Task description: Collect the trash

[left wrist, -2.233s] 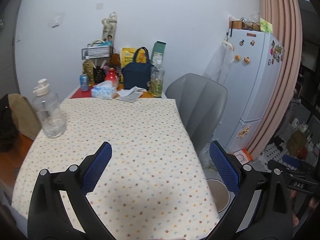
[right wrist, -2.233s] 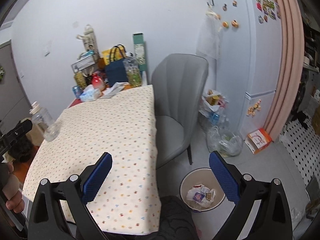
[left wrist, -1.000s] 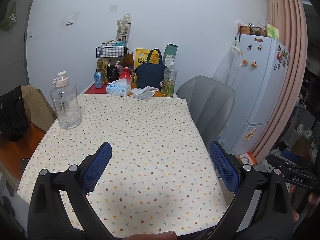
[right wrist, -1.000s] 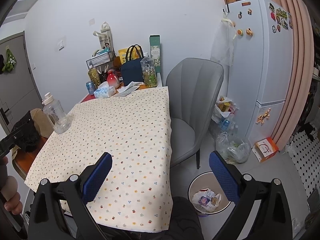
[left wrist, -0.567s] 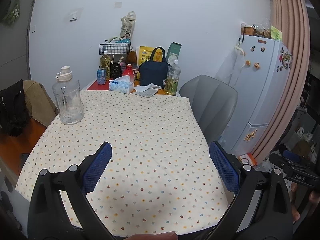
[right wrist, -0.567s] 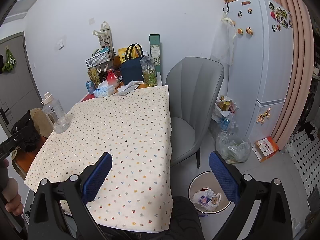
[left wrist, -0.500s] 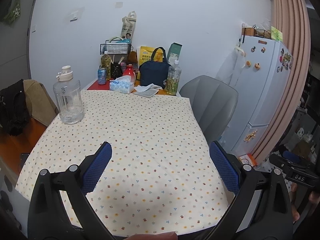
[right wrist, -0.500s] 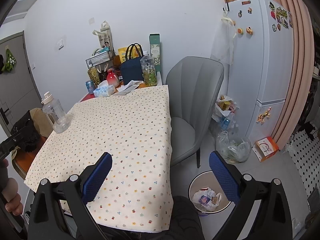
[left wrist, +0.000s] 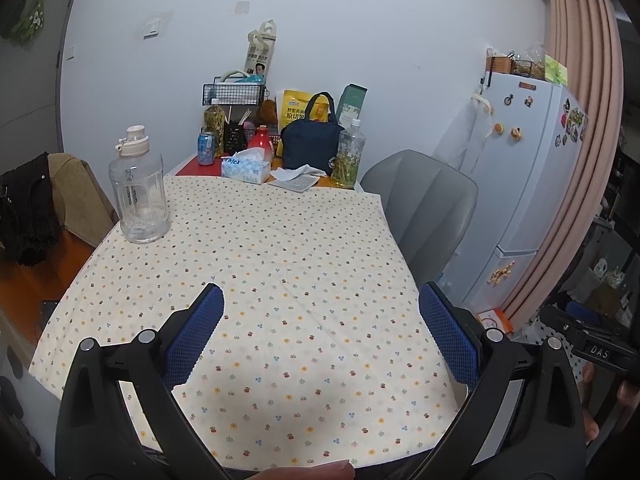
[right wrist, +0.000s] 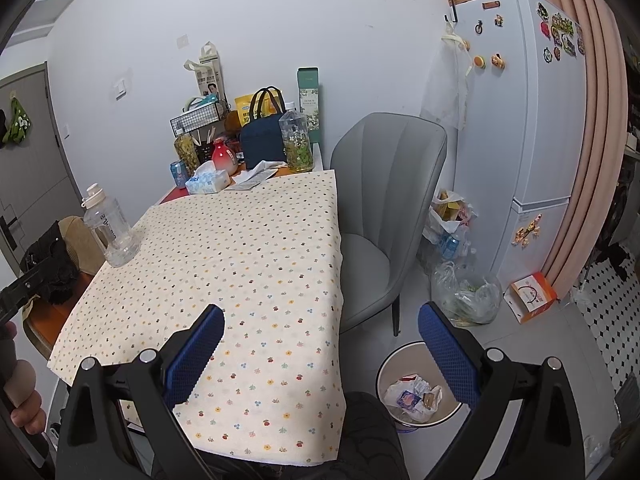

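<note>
A round waste bin [right wrist: 414,390] stands on the floor right of the table, with crumpled wrappers inside. The table [left wrist: 280,264] wears a dotted cloth; its near part holds nothing. A crumpled white paper [left wrist: 298,174] lies at the far end, also in the right wrist view [right wrist: 258,172]. My left gripper [left wrist: 322,334] is open and empty above the table's near edge. My right gripper [right wrist: 320,342] is open and empty, held over the table's right front corner with the bin under its right finger.
A clear water jug [left wrist: 138,194] stands at the table's left. Tissue box [left wrist: 246,168], can, bottles and a navy bag [left wrist: 308,146] crowd the far end. A grey chair [right wrist: 384,216] sits right of the table. Plastic bags [right wrist: 464,292] and a fridge [right wrist: 516,136] are beyond.
Both grippers have risen and drawn back slightly from the table over the last two seconds. They stay open and empty. Nothing on the table moved.
</note>
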Available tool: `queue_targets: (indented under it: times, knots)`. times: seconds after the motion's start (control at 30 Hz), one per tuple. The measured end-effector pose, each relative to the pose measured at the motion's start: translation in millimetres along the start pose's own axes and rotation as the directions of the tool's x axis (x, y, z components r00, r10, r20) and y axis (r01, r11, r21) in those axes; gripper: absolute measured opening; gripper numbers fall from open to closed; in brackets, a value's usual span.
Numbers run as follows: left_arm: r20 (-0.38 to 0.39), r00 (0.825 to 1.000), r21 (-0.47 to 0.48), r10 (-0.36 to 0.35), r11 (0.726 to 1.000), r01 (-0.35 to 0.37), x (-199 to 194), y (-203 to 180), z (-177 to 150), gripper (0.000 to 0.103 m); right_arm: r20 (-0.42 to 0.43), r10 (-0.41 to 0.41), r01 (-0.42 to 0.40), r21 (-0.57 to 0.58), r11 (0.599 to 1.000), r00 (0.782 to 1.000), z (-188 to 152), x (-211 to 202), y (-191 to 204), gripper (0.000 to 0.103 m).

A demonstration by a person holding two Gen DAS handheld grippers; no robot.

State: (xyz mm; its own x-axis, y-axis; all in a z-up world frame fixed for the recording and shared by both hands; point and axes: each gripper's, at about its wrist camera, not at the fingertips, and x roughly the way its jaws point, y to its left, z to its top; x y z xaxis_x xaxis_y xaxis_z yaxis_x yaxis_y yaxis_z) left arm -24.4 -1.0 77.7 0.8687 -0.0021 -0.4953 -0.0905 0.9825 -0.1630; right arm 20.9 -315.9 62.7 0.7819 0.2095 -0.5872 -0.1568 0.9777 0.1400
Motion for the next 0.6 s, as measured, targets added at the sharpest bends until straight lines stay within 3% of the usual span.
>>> queue_targets:
  times: [0.6]
  knots:
    - [0.0, 1.0, 0.001, -0.001, 1.0, 0.001, 0.5, -0.4, -2.3, 0.097, -0.003, -0.003, 0.003, 0.001, 1.0, 1.0, -1.5, 2.8, -1.4, 0.095]
